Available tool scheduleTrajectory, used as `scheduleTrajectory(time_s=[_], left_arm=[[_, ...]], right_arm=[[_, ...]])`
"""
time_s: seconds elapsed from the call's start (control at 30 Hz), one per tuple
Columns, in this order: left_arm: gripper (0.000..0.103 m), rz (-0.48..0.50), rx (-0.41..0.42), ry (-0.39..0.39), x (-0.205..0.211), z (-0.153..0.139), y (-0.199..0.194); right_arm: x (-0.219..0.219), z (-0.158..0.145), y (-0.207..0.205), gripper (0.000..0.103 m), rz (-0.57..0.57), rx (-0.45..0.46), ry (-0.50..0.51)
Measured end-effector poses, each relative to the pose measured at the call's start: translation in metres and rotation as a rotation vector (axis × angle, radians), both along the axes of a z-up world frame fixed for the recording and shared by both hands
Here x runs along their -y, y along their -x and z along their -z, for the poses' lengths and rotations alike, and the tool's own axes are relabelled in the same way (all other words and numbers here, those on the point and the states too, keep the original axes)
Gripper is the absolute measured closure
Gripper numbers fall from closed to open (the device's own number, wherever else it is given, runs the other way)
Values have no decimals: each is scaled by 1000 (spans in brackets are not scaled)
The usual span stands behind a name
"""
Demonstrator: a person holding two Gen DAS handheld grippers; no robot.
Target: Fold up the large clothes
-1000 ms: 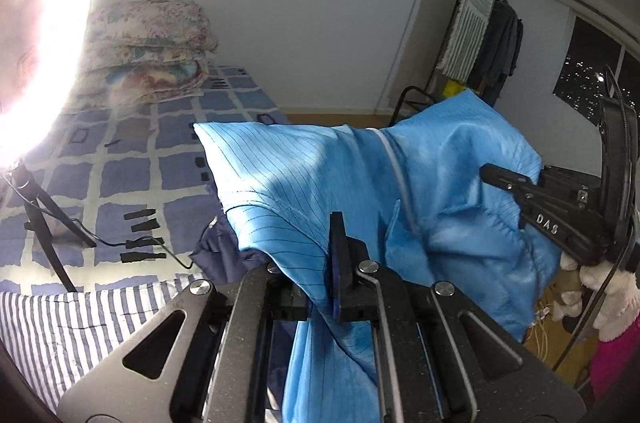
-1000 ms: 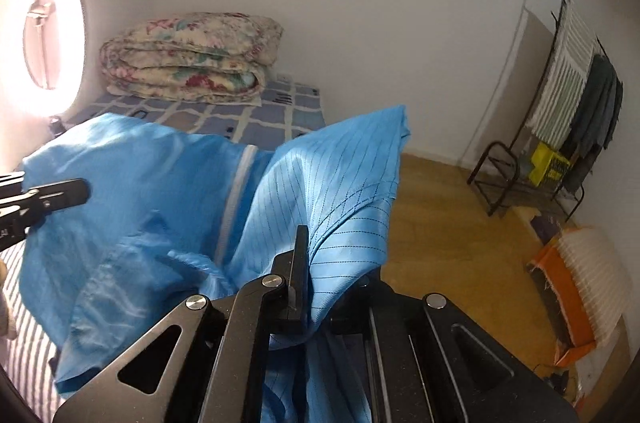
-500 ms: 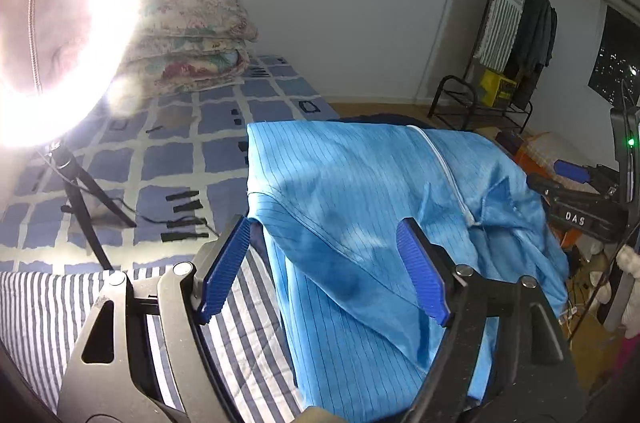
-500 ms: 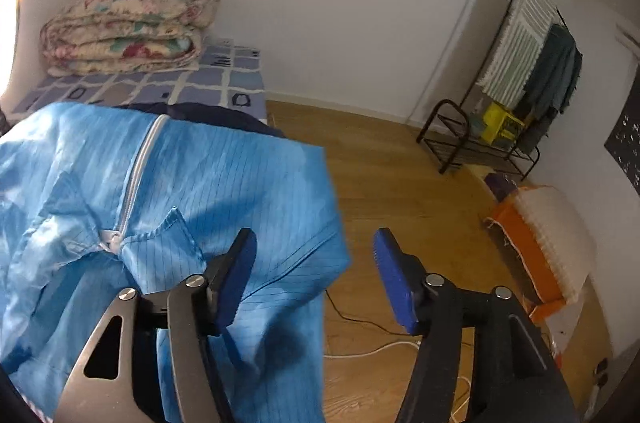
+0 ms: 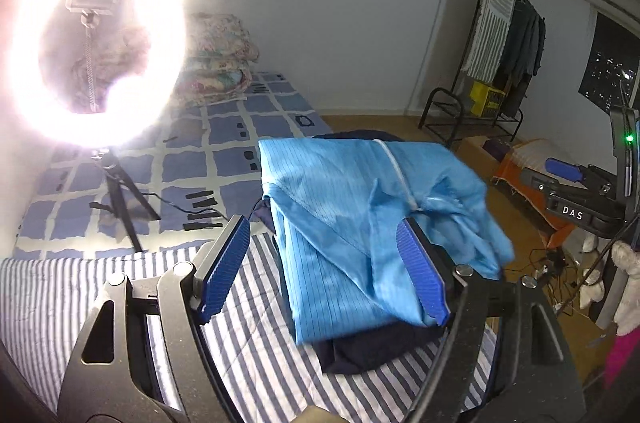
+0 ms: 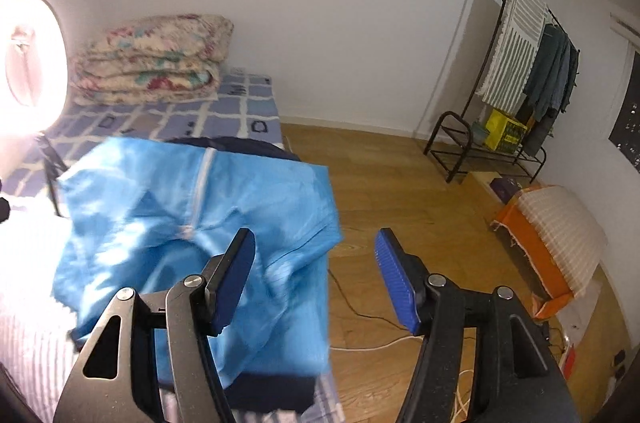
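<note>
A striped bed (image 5: 60, 287) in a white-walled bedroom carries a folded blue garment (image 5: 360, 207); left hand-held gripper (image 5: 324, 271) and right hand-held gripper (image 6: 316, 279) both gape, empty.

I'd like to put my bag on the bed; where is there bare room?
The striped sheet left of the blue garment lies bare. So does the checked bedspread between the garment and the folded quilts. The ring light's tripod and its cable crowd the checked part's left side.
</note>
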State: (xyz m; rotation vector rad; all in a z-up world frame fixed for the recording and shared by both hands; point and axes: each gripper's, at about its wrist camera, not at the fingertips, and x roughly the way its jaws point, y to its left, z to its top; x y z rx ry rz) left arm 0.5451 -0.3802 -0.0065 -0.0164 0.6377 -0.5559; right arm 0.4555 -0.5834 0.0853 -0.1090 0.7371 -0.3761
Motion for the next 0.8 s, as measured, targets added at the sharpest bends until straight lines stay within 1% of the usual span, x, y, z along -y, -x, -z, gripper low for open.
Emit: scheduleTrajectory(time_s=[0.17, 0.27, 0.37, 0.53, 0.6, 0.8], left_arm=[[25, -11, 25, 19, -33, -32, 46], [25, -10, 34, 20, -53, -49, 80], [25, -6, 57, 10, -71, -61, 118], [24, 1, 106, 7, -101, -75, 178], [19, 5, 123, -2, -112, -78, 204], [17, 26, 154, -33, -137, -75, 273]], right_arm=[[-28, -32, 40, 41, -46, 32, -9], [-45, -49, 70, 37, -65, 43, -21], [-61, -58, 102, 33, -73, 61, -37], [-90, -66, 151, 32, -74, 82, -59], [-103, -67, 174, 30, -78, 95, -69], [-133, -64, 232, 22, -90, 125, -82]])
